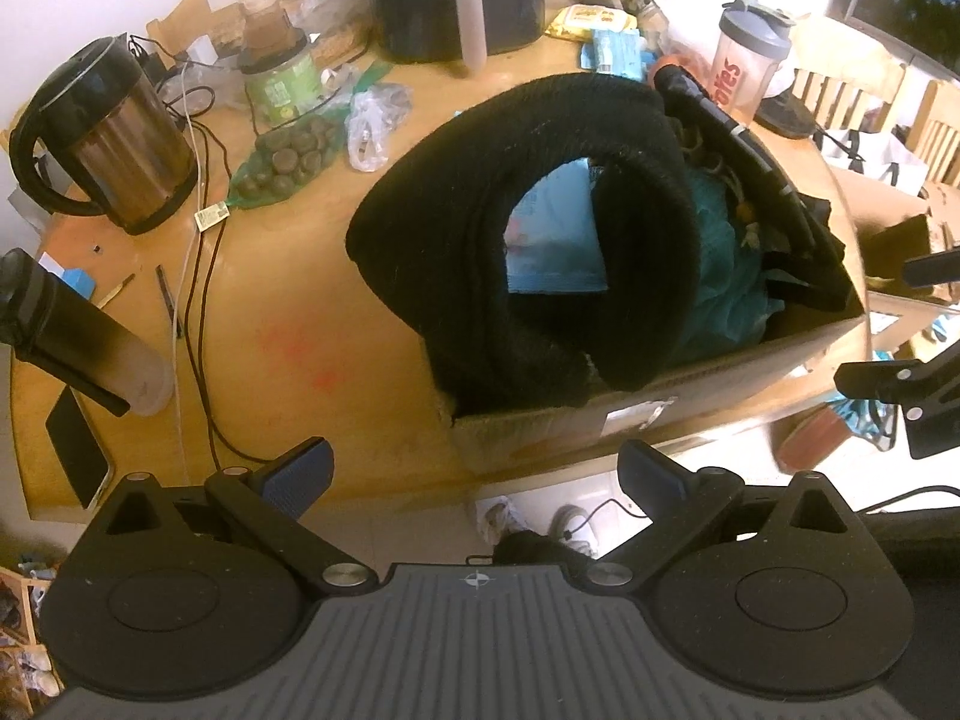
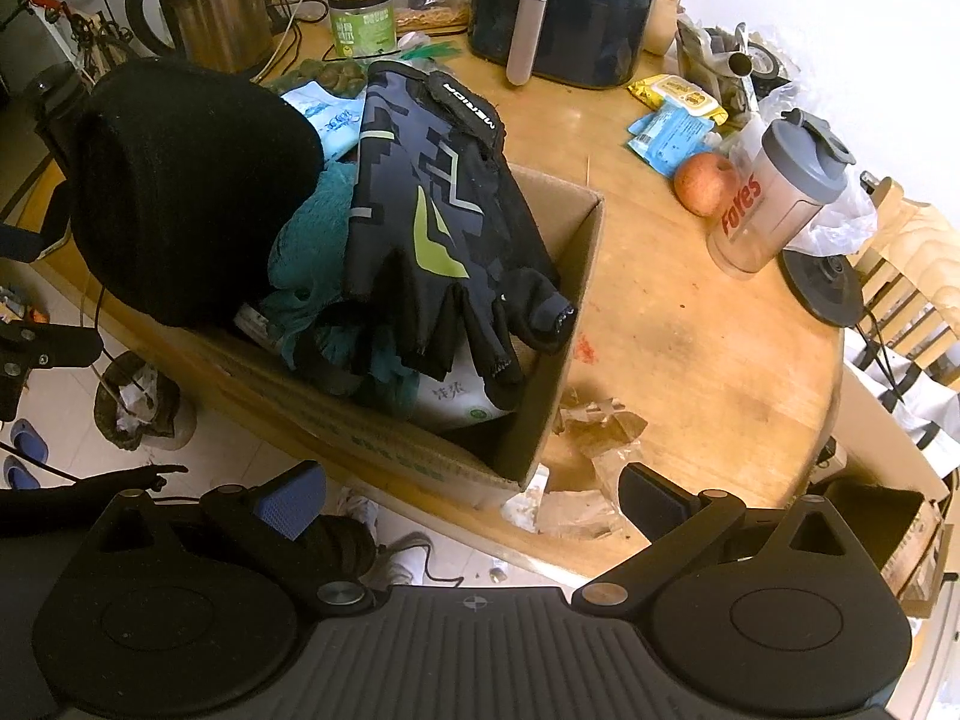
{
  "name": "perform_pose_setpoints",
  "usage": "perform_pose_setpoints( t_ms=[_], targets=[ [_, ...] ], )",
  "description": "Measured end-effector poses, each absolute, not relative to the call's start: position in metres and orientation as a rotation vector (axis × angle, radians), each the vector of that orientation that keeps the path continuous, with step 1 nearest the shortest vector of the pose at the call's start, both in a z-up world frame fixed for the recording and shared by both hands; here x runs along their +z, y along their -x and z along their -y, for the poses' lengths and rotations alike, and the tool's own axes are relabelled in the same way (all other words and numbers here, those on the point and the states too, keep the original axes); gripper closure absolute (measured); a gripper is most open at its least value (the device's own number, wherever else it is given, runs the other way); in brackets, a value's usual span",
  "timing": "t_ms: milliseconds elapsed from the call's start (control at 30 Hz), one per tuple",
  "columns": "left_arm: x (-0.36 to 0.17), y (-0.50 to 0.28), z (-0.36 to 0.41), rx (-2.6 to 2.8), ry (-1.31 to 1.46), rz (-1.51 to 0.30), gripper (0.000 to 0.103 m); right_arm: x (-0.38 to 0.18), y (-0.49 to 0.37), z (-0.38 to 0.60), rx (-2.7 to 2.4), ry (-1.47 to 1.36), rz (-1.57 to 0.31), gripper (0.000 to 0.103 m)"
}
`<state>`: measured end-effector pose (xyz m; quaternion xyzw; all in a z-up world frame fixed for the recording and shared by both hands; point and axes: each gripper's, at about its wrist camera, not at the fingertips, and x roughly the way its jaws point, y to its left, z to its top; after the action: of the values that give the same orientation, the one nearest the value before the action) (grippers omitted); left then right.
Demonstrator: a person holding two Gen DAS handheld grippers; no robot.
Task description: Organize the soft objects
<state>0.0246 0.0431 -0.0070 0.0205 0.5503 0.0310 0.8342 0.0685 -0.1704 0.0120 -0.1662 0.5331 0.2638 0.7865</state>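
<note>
I see both my left gripper and right gripper spread wide, holding nothing. The black hat and glove overfill the cardboard box, seemingly overhanging its rim; bare table lies rightward.

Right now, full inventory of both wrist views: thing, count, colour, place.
cardboard box: 1, brown, near table edge
black hat: 1, black, in box, left end
cycling glove: 1, black, grey and lime, on top of box contents
teal fabric: 1, teal, in box under glove
kettle: 1, steel and black, far left of table
air fryer: 1, black, back of table
shaker bottle: 1, clear, grey lid, right
apple: 1, red, beside shaker
table: 1, wooden, round
left gripper: 1, black, open, empty
right gripper: 1, black, open, empty
</note>
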Motion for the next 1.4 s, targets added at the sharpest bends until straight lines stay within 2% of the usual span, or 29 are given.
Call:
perform_pose_setpoints(
  t_ms=[667,1400],
  targets=[
    [-0.006,-0.026,-0.044,0.089,-0.055,-1.180,0.000,0.024,-0.063,0.158,0.526,0.514,-1.105,0.000],
    [-0.005,-0.019,-0.045,0.086,-0.036,-1.186,0.000,0.027,-0.056,0.155,0.540,0.513,-1.101,0.000]
  ],
)
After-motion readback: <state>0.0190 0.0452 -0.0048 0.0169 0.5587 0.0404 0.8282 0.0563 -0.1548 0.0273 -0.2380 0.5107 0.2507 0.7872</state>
